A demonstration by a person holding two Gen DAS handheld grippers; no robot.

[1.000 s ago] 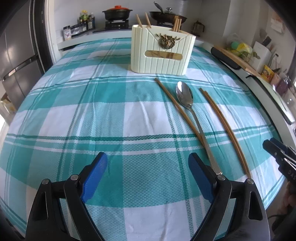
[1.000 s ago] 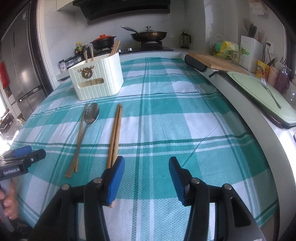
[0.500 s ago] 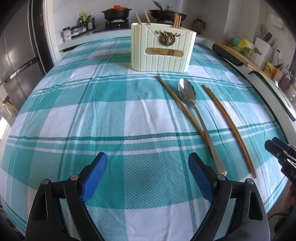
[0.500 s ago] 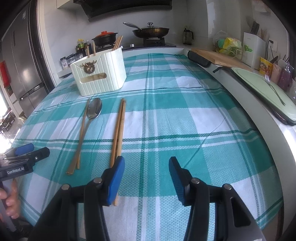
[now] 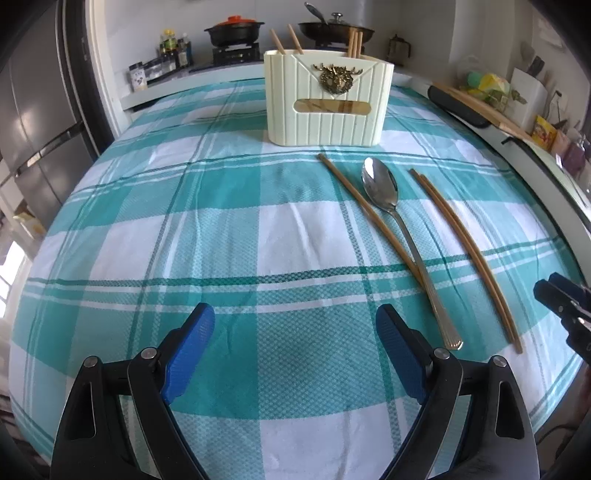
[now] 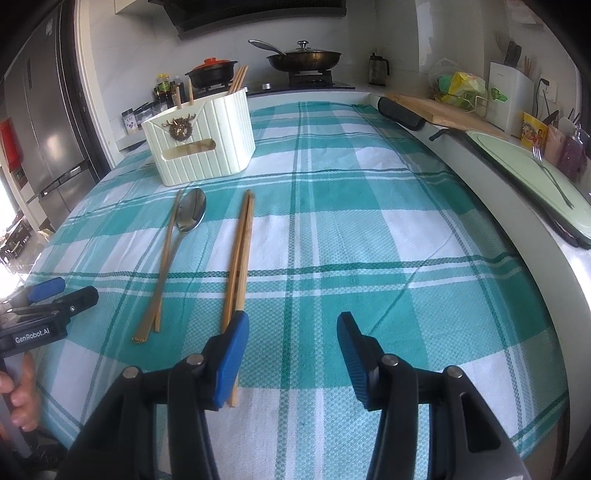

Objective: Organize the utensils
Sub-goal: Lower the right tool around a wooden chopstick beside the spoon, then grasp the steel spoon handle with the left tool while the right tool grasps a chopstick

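A cream ribbed utensil holder with a brass stag emblem stands far back on the teal plaid cloth, with several chopsticks upright in it. In front of it lie a single chopstick, a metal spoon and a pair of chopsticks. My left gripper hovers open over bare cloth, left of the spoon's handle. My right gripper is open with nothing between its fingers; its left finger covers the near end of the chopstick pair.
Beyond the table's far edge is a stove with a red-lidded pot and a lidded pan. A counter on the right carries a cutting board, a pale green tray with a fork, and jars. A fridge stands left.
Both views have shifted slightly, so the utensils sit a bit differently in frame. Nothing on the cloth has moved and neither gripper's jaws have changed.
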